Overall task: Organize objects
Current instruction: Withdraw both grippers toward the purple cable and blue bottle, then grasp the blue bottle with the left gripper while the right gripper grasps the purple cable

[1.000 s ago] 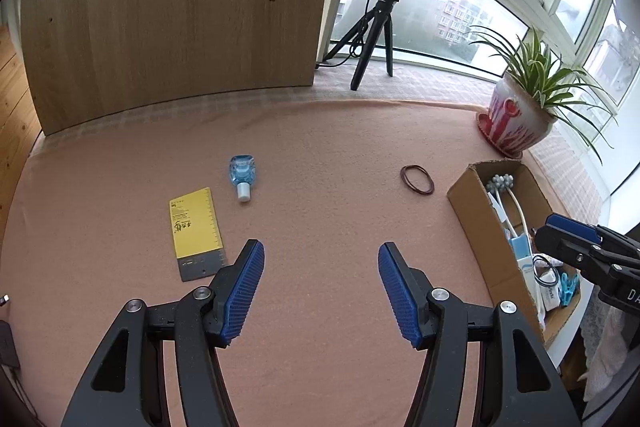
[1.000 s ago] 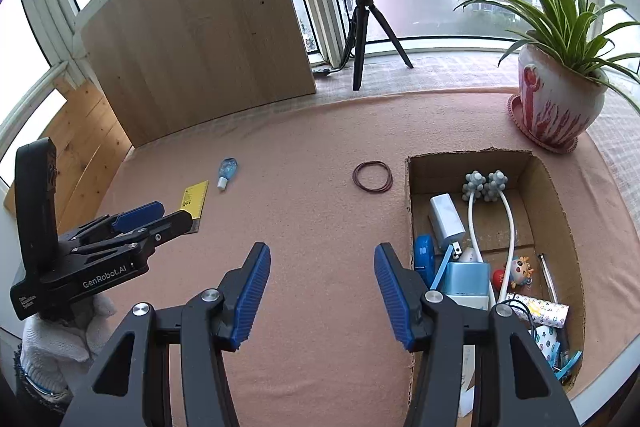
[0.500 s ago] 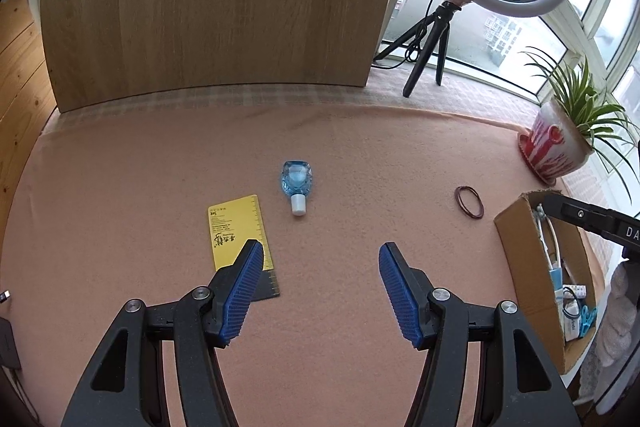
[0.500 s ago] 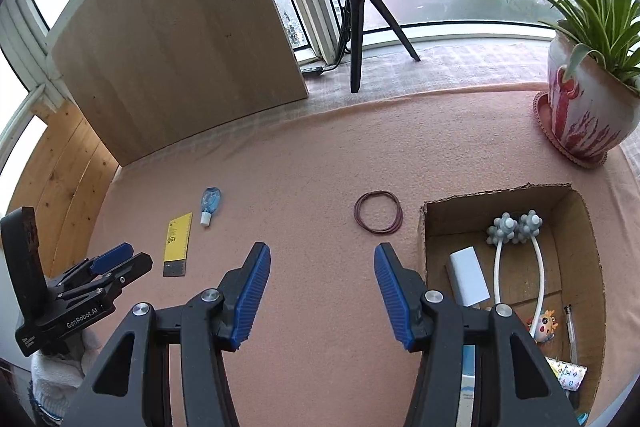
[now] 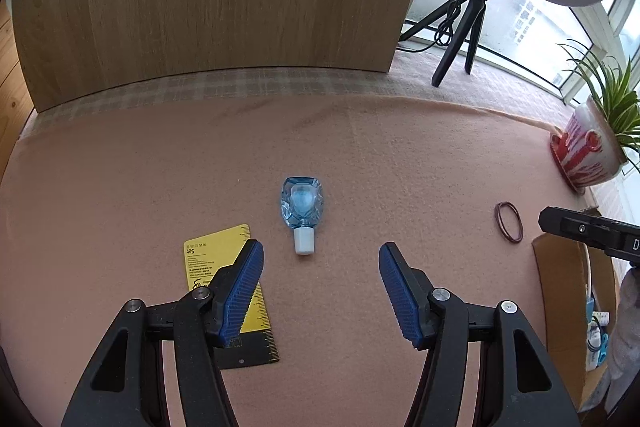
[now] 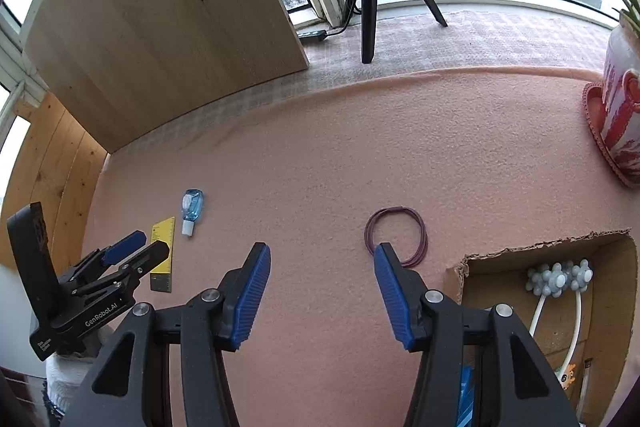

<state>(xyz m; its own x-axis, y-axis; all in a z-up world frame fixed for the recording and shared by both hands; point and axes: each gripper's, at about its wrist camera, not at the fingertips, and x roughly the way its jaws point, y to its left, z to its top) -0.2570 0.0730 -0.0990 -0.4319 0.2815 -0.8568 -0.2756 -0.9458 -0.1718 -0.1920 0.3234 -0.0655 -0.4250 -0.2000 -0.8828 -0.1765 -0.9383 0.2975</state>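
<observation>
Both claws empty and spread wide over the pink mat, each lined up on a loose item.

Left wrist view: the left gripper [image 5: 320, 259] hangs with its jaws wide apart and nothing between them; the blue bottle [image 5: 301, 207] lies flat mid-mat just ahead, white cap toward the claw, likely the next pick. The yellow ruler [image 5: 228, 267] lies partly under the left finger, nearer the mat's left edge. Right wrist view: the right gripper [image 6: 320, 259] is likewise wide and empty, its right finger just over the near arc of the rubber band [image 6: 396, 235]. The cardboard box [image 6: 520, 253] sits at the mat's right edge, already holding sorted things, probably the destination.
</observation>
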